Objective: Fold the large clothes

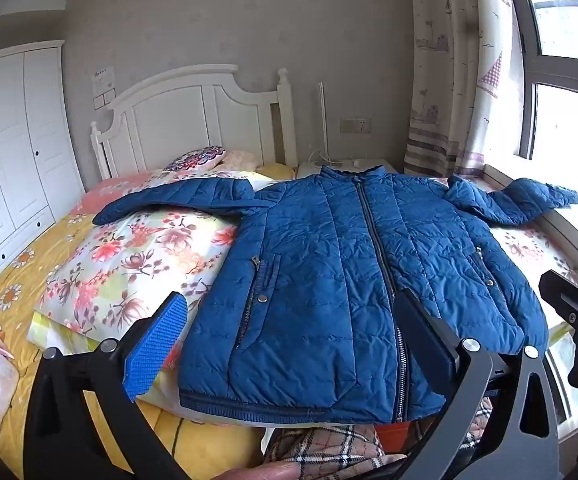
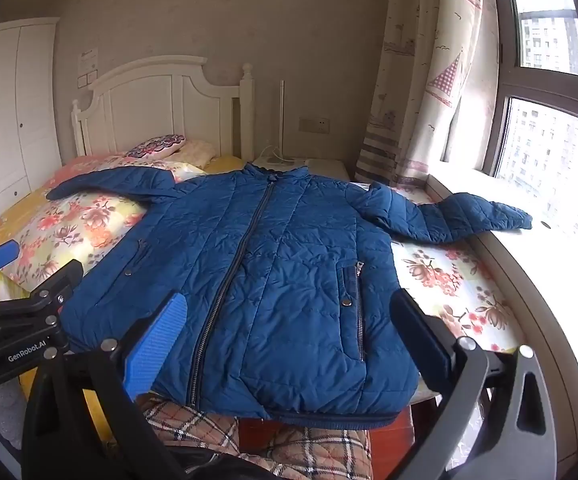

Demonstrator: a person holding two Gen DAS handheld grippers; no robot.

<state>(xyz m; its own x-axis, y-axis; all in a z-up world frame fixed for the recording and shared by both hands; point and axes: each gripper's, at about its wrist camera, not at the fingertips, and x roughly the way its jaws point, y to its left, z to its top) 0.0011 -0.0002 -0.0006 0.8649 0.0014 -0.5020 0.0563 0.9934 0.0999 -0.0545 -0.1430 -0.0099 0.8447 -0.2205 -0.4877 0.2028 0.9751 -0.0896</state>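
A blue quilted zip-up jacket [image 1: 329, 280] lies flat, front up and zipped, on a floral quilt [image 1: 129, 264] on the bed, both sleeves spread outward. It also shows in the right wrist view [image 2: 257, 280]. Its right sleeve [image 2: 469, 216] reaches onto the window sill. My left gripper [image 1: 293, 336] is open and empty, hovering above the jacket's hem, left of the zip. My right gripper [image 2: 289, 336] is open and empty above the hem, right of the zip. The left gripper [image 2: 21, 292] also shows at the left of the right wrist view.
A white headboard [image 1: 193, 120] and pillows [image 1: 201, 158] are at the far end. A white wardrobe [image 1: 9, 152] stands left. A window sill [image 2: 549, 272] and curtain [image 2: 417, 80] run along the right. Plaid fabric [image 2: 217, 432] lies below the hem.
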